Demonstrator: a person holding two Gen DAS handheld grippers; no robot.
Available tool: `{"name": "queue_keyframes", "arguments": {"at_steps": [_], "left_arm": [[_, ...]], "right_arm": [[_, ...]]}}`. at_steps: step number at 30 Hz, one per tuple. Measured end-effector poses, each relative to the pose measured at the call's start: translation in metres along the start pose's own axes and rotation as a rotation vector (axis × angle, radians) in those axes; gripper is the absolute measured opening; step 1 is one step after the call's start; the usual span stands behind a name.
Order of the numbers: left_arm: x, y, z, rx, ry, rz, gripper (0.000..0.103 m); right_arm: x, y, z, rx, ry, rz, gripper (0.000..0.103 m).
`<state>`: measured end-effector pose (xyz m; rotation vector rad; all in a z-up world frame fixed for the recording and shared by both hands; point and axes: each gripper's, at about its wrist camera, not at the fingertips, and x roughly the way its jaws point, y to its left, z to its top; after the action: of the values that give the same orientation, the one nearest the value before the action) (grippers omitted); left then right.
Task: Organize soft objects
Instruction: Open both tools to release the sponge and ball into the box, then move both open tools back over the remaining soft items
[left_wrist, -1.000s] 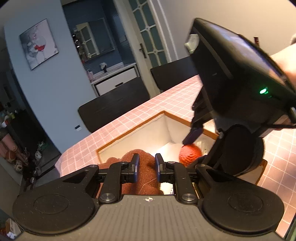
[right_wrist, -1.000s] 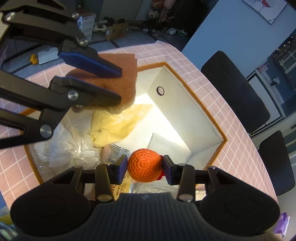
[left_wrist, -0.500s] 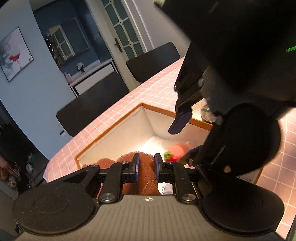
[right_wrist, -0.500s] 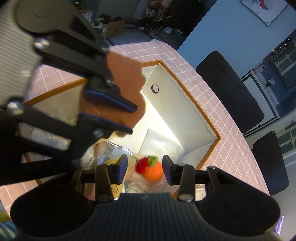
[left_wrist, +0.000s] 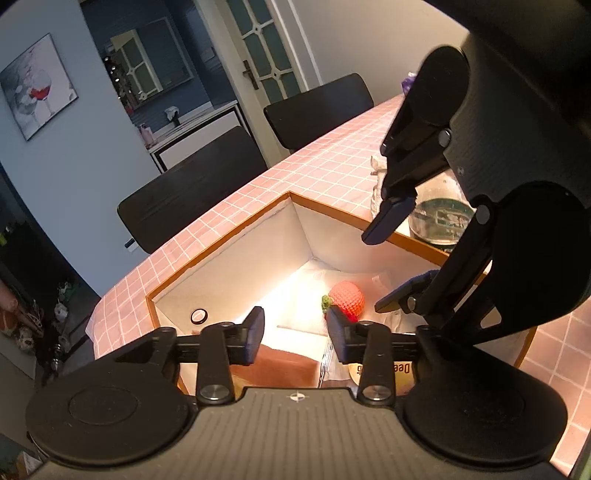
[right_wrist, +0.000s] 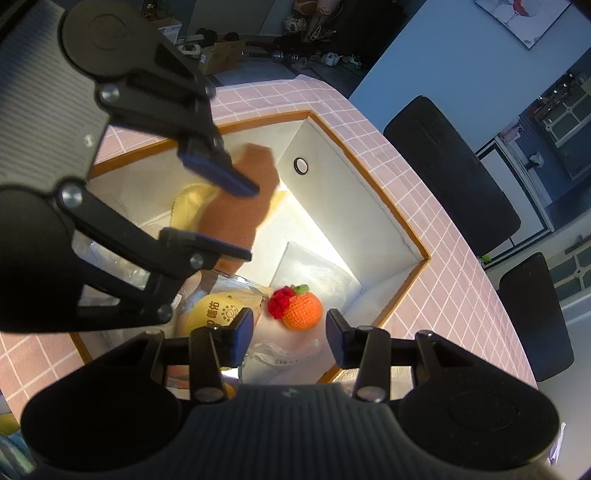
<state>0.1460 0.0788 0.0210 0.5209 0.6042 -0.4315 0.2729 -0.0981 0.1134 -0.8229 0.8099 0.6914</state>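
1. Clearly the step in hand is the drop-off: both grippers hang over the open storage box (left_wrist: 236, 258) set on the pink checked tablecloth (left_wrist: 325, 162), and the soft things are going into it.

2. Seen from its own wrist camera, the left gripper (left_wrist: 295, 328) has its jaws opening, with nothing pressed between the pads. The brown cloth (left_wrist: 284, 365) lies just below and behind its fingertips, inside the box. In the right wrist view the same cloth (right_wrist: 240, 206) appears blurred between the left gripper's blue pads, so it looks to be slipping free rather than held.

3. The right gripper (right_wrist: 290, 332) stands with its jaws parted and empty. The crocheted orange ball (right_wrist: 301, 310), with its red and green tuft, rests on the box floor just ahead of and below the fingertips, touching neither pad.

4. Beside the ball, towards the right gripper's left finger, lie a yellow printed packet (right_wrist: 218, 310) and clear plastic bags; a yellow cloth (right_wrist: 188, 206) sits under the brown one.

5. Next, I judge, both grippers need to lift straight out of the box without snagging the cloth, then turn to whatever soft thing is left outside; none shows in these views.

6. Against a second ago: the left jaws were then pinched tight on the brown cloth, held up above the rim; now they are spreading and the cloth is lower. The right pads then hugged the orange ball; half a second ago it was already falling, and now it lies still on the bottom.
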Motion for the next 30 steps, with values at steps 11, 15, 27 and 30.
{"name": "queue_keyframes", "arguments": {"at_steps": [11, 15, 27, 30], "left_arm": [[-0.023, -0.003, 0.009, -0.007, -0.009, 0.012, 0.05], [-0.033, -0.009, 0.015, -0.019, -0.015, 0.039, 0.05], [-0.085, -0.047, 0.027, -0.035, -0.174, 0.082, 0.05], [-0.093, -0.059, 0.032, -0.043, -0.214, 0.092, 0.05]], "right_arm": [[-0.027, -0.004, -0.01, 0.002, -0.077, 0.038, 0.044], [-0.043, -0.004, -0.017, -0.001, -0.119, 0.05, 0.045], [-0.126, -0.023, -0.07, 0.018, -0.326, 0.069, 0.056], [-0.142, -0.033, -0.091, 0.041, -0.353, 0.054, 0.057]]}}
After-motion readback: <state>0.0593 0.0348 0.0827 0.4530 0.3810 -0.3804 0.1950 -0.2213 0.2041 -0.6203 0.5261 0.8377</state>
